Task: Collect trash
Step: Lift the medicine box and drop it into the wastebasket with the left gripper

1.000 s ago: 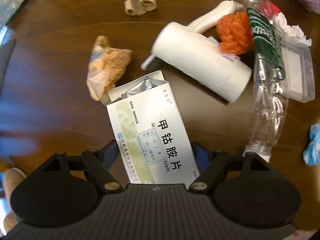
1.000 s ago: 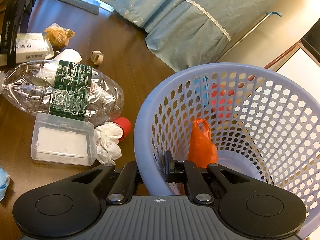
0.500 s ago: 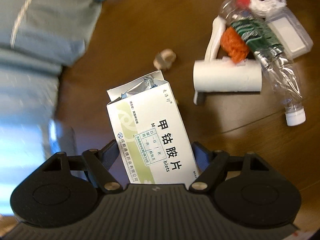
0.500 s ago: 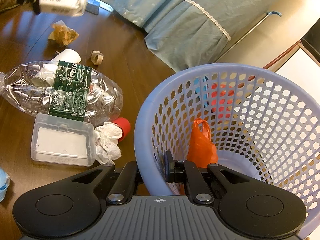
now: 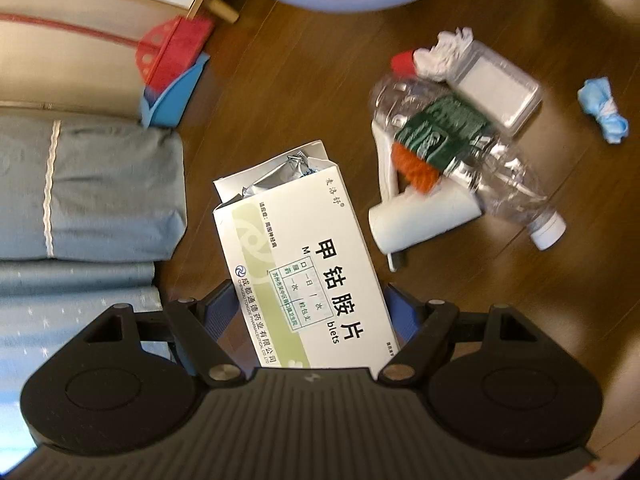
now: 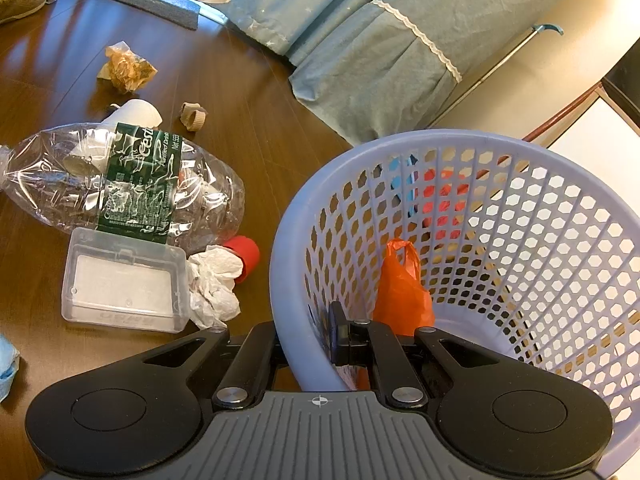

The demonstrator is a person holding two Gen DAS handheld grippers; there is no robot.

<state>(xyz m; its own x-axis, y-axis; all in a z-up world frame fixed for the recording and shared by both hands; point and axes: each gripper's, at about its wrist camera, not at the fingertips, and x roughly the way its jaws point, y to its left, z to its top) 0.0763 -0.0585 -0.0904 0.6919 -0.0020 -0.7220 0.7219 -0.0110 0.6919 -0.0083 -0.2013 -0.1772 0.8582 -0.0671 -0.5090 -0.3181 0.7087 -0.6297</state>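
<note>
Presently held: one medicine box (image 5: 304,256), white with a green band, pinched across its lower end between the pads of the left gripper (image 5: 310,320), clear of the wooden floor (image 5: 280,80). Top flap open; a crumpled foil blister sheet (image 5: 280,176) pokes out of the mouth. Risk one: tipped mouth-down too early, the foil could slide out and land beside the laundry basket (image 6: 460,148) rather than in it. Risk two: the grip sits near one end, so a quick swing might pivot the box or let thin card buckle and slip. Basket: lilac, perforated, an orange bag (image 6: 404,288) already inside; its near wall is clamped between the pressed-together fingers of the right gripper (image 6: 320,344). Risk three: a light basket held by one wall could tilt or skid if the box strikes the rim. In the left view only the basket's edge shows at the top, so the box appears not yet above the opening; an early release would drop it short. Uncollected on the floor: crushed bottle (image 6: 120,188), clear plastic case (image 6: 124,284), white tissue (image 6: 216,284), red cap (image 6: 246,252), paper roll (image 5: 424,218), orange wrapper (image 6: 126,66), blue wad (image 5: 604,110).
</note>
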